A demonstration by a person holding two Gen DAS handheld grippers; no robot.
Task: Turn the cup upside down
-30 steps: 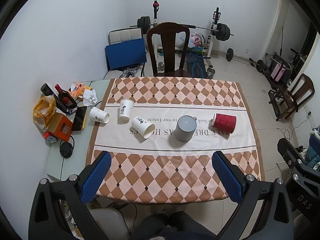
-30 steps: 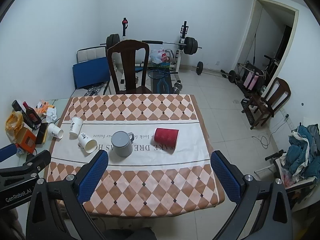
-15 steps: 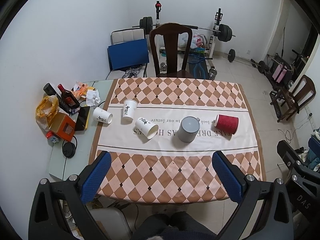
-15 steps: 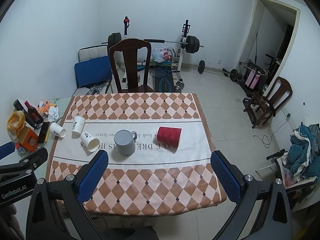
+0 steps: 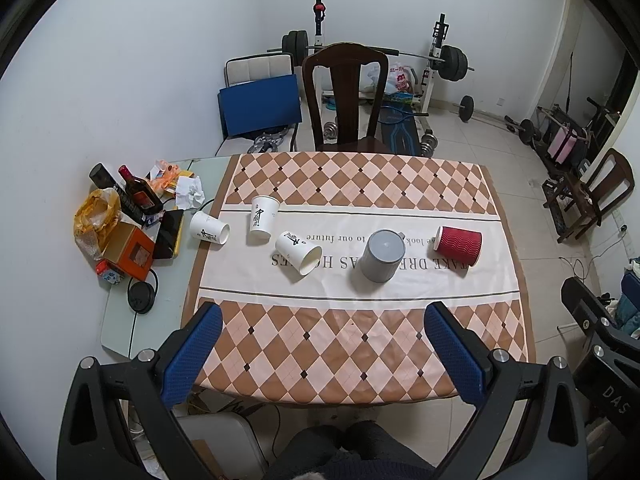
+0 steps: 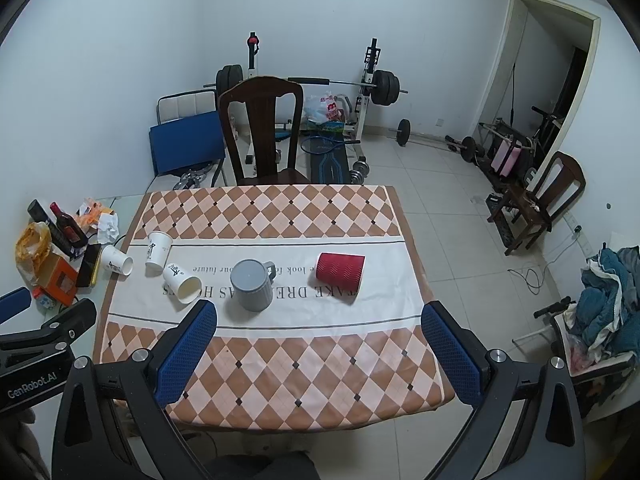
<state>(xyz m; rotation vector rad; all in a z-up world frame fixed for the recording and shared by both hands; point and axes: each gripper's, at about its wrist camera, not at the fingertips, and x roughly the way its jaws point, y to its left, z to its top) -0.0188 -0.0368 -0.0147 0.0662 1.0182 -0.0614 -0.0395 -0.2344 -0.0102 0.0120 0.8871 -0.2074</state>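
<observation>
Several cups sit across the white band of the checked tablecloth [image 5: 360, 184]. A red ribbed cup [image 5: 459, 245] [image 6: 340, 271] lies on its side at the right. A grey mug [image 5: 383, 255] [image 6: 251, 285] stands upside down in the middle. One white paper cup [image 5: 299, 252] [image 6: 181, 283] lies on its side, another [image 5: 209, 229] [image 6: 116, 260] lies on its side at the left edge, and a third [image 5: 262, 220] [image 6: 158, 249] stands upside down. My left gripper [image 5: 323, 352] and right gripper [image 6: 319, 352] are open, empty, held high above the near table edge.
Bottles [image 5: 136, 196], an orange box [image 5: 130, 251], a phone and crumpled paper clutter the glass side table at the left. A wooden chair [image 5: 346, 100] stands behind the table. Weight equipment [image 6: 372, 88] lines the back wall. Another chair [image 6: 544, 200] stands at the right.
Both grippers have risen and drawn back a little, so the table looks smaller and sits lower in each view. The cups have not moved.
</observation>
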